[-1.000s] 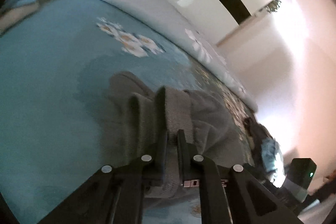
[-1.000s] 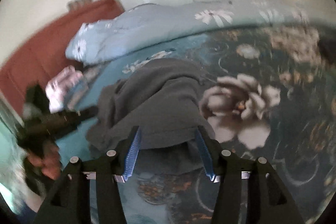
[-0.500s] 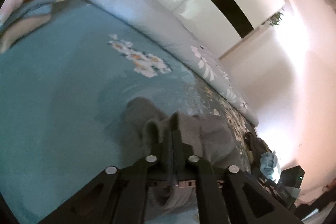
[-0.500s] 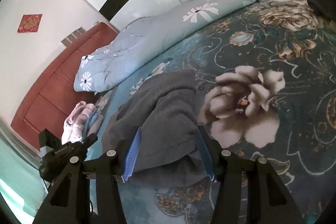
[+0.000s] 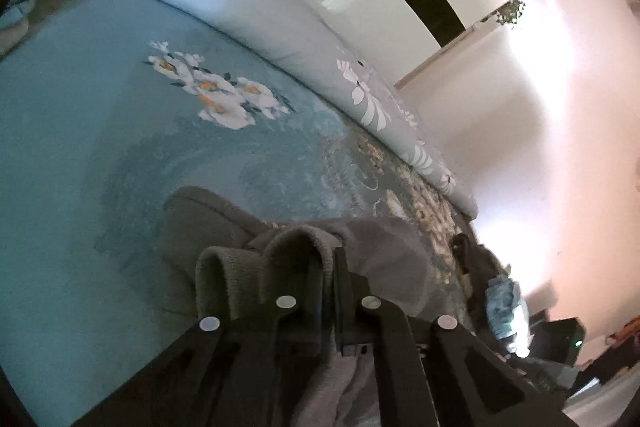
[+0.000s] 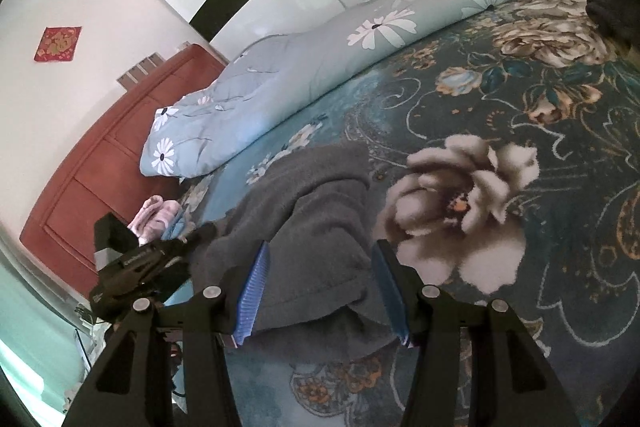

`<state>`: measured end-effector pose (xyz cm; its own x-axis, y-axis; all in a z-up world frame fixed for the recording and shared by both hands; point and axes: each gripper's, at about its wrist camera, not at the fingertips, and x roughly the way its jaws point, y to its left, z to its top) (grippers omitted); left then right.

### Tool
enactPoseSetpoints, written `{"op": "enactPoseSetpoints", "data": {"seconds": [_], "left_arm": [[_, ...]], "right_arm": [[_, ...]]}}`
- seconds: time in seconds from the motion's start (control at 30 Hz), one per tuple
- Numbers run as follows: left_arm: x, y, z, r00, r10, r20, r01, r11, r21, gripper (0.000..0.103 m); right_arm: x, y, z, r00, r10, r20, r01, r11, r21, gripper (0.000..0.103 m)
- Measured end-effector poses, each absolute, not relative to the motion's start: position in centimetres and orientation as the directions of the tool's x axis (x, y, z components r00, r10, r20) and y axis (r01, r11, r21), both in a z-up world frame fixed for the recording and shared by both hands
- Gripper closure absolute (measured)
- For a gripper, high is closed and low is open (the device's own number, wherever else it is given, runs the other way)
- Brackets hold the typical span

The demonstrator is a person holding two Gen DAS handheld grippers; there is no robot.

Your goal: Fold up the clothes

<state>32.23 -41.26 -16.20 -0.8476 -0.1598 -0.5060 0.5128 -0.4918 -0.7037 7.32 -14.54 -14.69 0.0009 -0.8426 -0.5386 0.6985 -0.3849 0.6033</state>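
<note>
1. While the teal floral bedspread (image 6: 540, 131) fills both views, a rolled pale-blue daisy-print quilt (image 6: 304, 67) lies along its far edge, near the red-brown wooden headboard (image 6: 96, 163).
2. The dark grey fleece garment (image 6: 320, 211) lies bunched mid-bed, doubled over roughly, edges uneven. Judged: early in the fold; squaring and further folds remain.
3. The left gripper (image 5: 326, 267), fingers nearly together, pinches a thick folded hem of the garment.
4. The right gripper (image 6: 320, 291) hovers with its blue-padded fingers (image 6: 256, 279) spread wide over the garment's near edge, holding nothing.
</note>
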Motion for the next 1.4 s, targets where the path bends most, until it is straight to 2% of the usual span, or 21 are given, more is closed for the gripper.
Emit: {"op": "enactPoseSetpoints", "data": {"seconds": [0.13, 0.2, 0.27, 0.37, 0.57, 0.7, 0.77, 0.9, 1.0, 1.07, 1.1, 1.17, 1.2, 1.23, 1.27, 1.3, 1.4], "left_arm": [[35.3, -41.9, -14.6, -0.866, -0.235, -0.442, 0.5, -0.445, -0.743, 0.099], [36.2, -42.3, -15.2, -0.815, -0.289, -0.503, 0.58, -0.438, -0.687, 0.099], [36.4, -43.0, -17.3, -0.776, -0.272, -0.569, 0.629, -0.404, -0.665, 0.099], [37.0, -43.5, -19.9, -0.773, -0.244, -0.586, 0.634, -0.346, -0.692, 0.097], [37.2, -43.3, -18.8, -0.805, -0.222, -0.551, 0.592, -0.37, -0.716, 0.092], [37.4, -42.5, -14.5, -0.762, -0.318, -0.564, 0.646, -0.439, -0.625, 0.071], [35.7, -42.3, -12.4, -0.786, -0.298, -0.542, 0.612, -0.5, -0.612, 0.065], [26.9, -40.6, -10.3, -0.824, -0.085, -0.561, 0.462, -0.674, -0.576, 0.058], [20.2, -39.4, -10.4, -0.787, 0.067, -0.614, 0.366, -0.749, -0.552, 0.058], [17.4, -39.5, -12.3, -0.732, 0.088, -0.675, 0.393, -0.756, -0.524, 0.057], [16.5, -39.9, -13.7, -0.692, 0.07, -0.718, 0.439, -0.749, -0.496, 0.058], [16.5, -40.9, -15.4, -0.661, 0.03, -0.75, 0.504, -0.722, -0.473, 0.056], [17.2, -41.7, -16.2, -0.67, 0.033, -0.742, 0.529, -0.679, -0.509, 0.058], [18.0, -42.5, -17.0, -0.679, 0.037, -0.733, 0.552, -0.634, -0.542, 0.071], [18.8, -43.4, -17.6, -0.693, 0.044, -0.719, 0.564, -0.588, -0.58, 0.076], [19.5, -44.1, -18.0, -0.703, 0.045, -0.71, 0.572, -0.557, -0.602, 0.079], [21.0, -44.4, -17.8, -0.698, 0.029, -0.716, 0.587, -0.549, -0.594, 0.079]], "right_arm": [[7.6, -14.9, -14.9, 0.022, -0.836, -0.548, 0.711, -0.373, 0.596, 0.048], [7.8, -15.2, -15.7, 0.032, -0.82, -0.572, 0.719, -0.379, 0.583, 0.048], [7.9, -15.4, -16.7, 0.045, -0.799, -0.6, 0.719, -0.391, 0.574, 0.048], [7.8, -15.6, -18.6, 0.067, -0.769, -0.636, 0.699, -0.419, 0.579, 0.048], [7.6, -15.1, -19.3, 0.09, -0.736, -0.671, 0.689, -0.441, 0.576, 0.048], [8.0, -14.1, -16.4, 0.046, -0.763, -0.644, 0.741, -0.406, 0.534, 0.048], [8.1, -14.4, -14.8, 0.02, -0.779, -0.626, 0.771, -0.386, 0.506, 0.048], [8.1, -17.3, -13.1, 0.02, -0.805, -0.592, 0.808, -0.336, 0.484, 0.048], [8.2, -19.5, -12.9, 0.05, -0.813, -0.579, 0.822, -0.296, 0.486, 0.048], [8.0, -20.2, -13.9, 0.05, -0.79, -0.611, 0.83, -0.308, 0.466, 0.048], [7.9, -20.5, -14.4, 0.049, -0.778, -0.627, 0.833, -0.314, 0.455, 0.048], [7.9, -20.6, -16.0, 0.046, -0.739, -0.672, 0.833, -0.343, 0.434, 0.048], [7.9, -20.3, -16.9, 0.047, -0.718, -0.695, 0.828, -0.361, 0.429, 0.048], [7.8, -19.8, -18.0, 0.057, -0.702, -0.71, 0.816, -0.377, 0.438, 0.048], [7.5, -19.2, -19.3, 0.085, -0.695, -0.714, 0.793, -0.386, 0.471, 0.048], [7.3, -18.6, -20.2, 0.117, -0.701, -0.704, 0.766, -0.388, 0.513, 0.048], [6.6, -17.1, -21.2, 0.161, -0.737, -0.656, 0.706, -0.379, 0.599, 0.048]]}}
